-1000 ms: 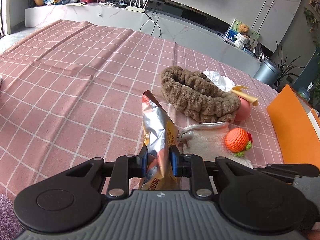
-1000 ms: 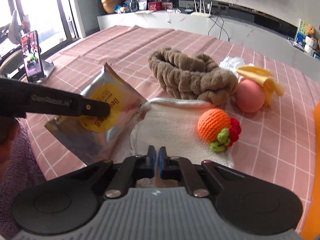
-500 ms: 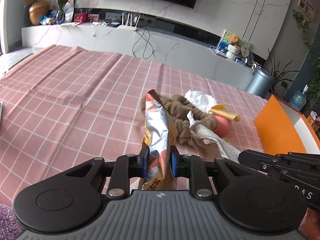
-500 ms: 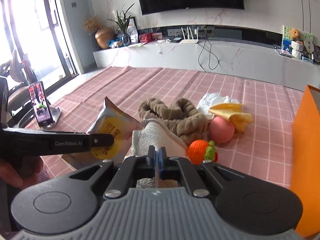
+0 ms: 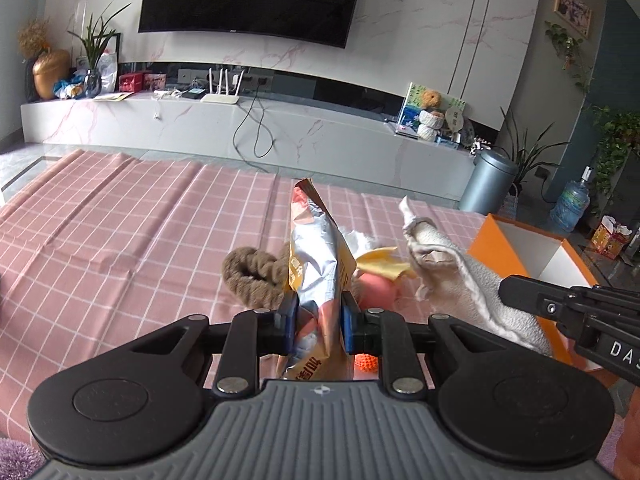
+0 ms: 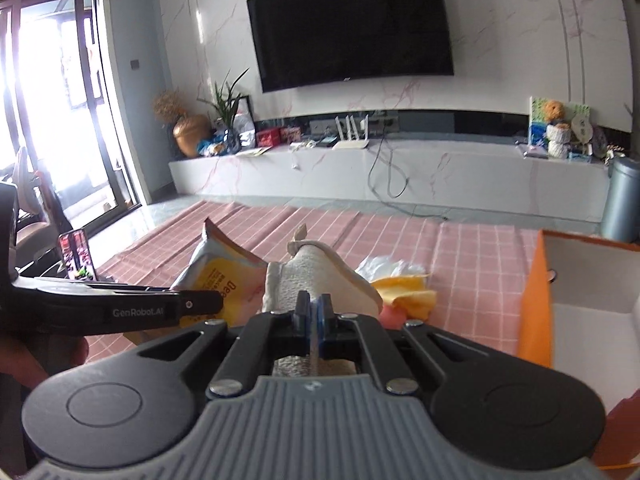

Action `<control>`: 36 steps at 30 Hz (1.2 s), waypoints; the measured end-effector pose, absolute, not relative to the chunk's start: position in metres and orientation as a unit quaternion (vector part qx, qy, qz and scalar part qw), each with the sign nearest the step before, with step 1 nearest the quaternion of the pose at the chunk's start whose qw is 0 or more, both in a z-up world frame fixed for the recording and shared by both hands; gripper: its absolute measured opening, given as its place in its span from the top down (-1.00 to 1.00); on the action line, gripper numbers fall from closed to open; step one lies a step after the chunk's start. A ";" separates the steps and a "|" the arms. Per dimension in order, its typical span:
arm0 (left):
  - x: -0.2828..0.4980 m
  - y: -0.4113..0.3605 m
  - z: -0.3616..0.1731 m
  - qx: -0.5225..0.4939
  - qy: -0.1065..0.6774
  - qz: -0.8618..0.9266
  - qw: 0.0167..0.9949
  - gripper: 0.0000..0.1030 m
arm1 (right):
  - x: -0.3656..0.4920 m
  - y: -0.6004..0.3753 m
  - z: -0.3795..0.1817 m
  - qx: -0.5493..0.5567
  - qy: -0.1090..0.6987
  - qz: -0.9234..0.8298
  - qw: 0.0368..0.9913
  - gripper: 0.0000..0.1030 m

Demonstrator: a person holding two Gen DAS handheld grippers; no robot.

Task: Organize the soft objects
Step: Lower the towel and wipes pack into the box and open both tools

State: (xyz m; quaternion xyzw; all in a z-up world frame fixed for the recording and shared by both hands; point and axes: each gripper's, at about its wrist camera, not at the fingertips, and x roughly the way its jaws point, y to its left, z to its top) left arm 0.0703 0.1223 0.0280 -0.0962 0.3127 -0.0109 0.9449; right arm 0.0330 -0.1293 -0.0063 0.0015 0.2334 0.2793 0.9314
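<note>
Far left on the pink checked cloth, a brown fuzzy headband; just right of it, left gripper clamped on a silver and orange snack bag, raised above the cloth. Behind and right of the bag, a pink ball, yellow item and white crumpled plastic. Further right, right gripper pinched tight on a cream towel, held up beside the open orange box.
</note>
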 end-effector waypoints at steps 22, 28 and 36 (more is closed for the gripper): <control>0.125 -0.003 0.073 -0.027 0.267 -0.152 0.951 0.54 | 0.049 -0.264 0.033 -0.053 0.189 0.144 0.970 1.00; 0.149 -0.040 0.071 -0.025 0.273 -0.195 0.942 0.54 | 0.072 -0.294 0.031 -0.065 0.207 0.120 0.969 1.00; 0.188 -0.080 0.054 -0.031 0.307 -0.230 0.923 0.54 | 0.107 -0.326 0.015 -0.074 0.247 0.101 0.961 1.00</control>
